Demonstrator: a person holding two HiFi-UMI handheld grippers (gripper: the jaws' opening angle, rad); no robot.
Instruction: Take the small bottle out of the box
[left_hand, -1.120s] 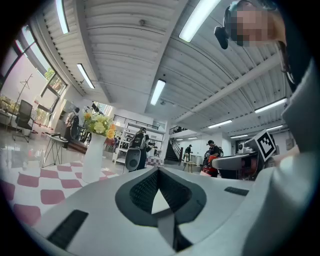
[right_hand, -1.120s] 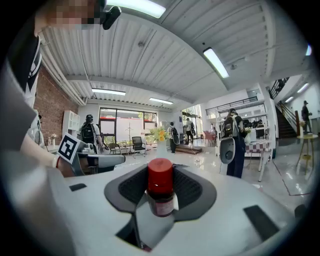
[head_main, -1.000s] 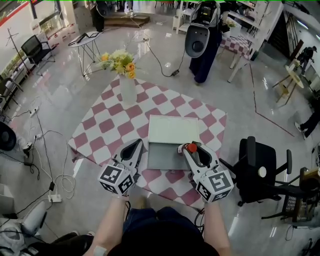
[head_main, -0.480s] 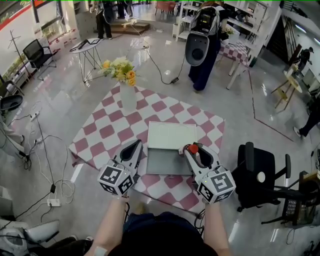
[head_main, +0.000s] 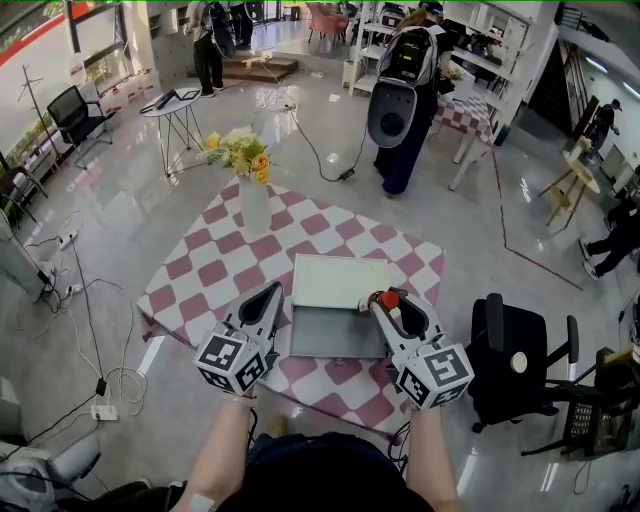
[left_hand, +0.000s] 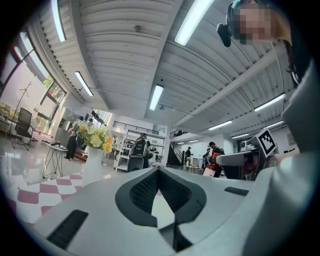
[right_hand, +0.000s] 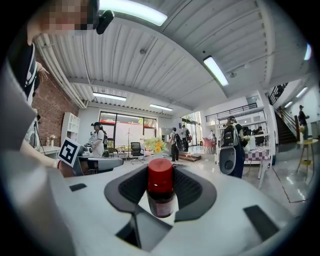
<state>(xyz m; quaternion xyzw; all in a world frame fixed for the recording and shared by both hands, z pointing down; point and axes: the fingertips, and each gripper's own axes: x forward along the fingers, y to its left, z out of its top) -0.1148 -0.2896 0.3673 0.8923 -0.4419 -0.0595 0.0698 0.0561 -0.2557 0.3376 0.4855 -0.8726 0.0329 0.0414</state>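
Note:
A small dark bottle with a red cap (head_main: 387, 298) (right_hand: 161, 192) stands upright between the jaws of my right gripper (head_main: 388, 304) (right_hand: 161, 174), which is shut on it. That gripper hangs over the right edge of the open pale box (head_main: 335, 335). The box lies on the checked table with its lid (head_main: 340, 280) folded back. My left gripper (head_main: 270, 294) (left_hand: 159, 170) hovers by the box's left side, jaws together with nothing in them. The inside of the box shows grey and bare.
A white vase of yellow flowers (head_main: 252, 185) stands at the far left of the pink and white checked tablecloth (head_main: 205, 270). A black office chair (head_main: 520, 350) sits close on the right. Cables trail over the floor (head_main: 90, 330) at left. People stand far behind.
Both grippers have kept their places by the box, and the right one still holds the bottle. The head view has shifted a little, and the people in the background have moved.

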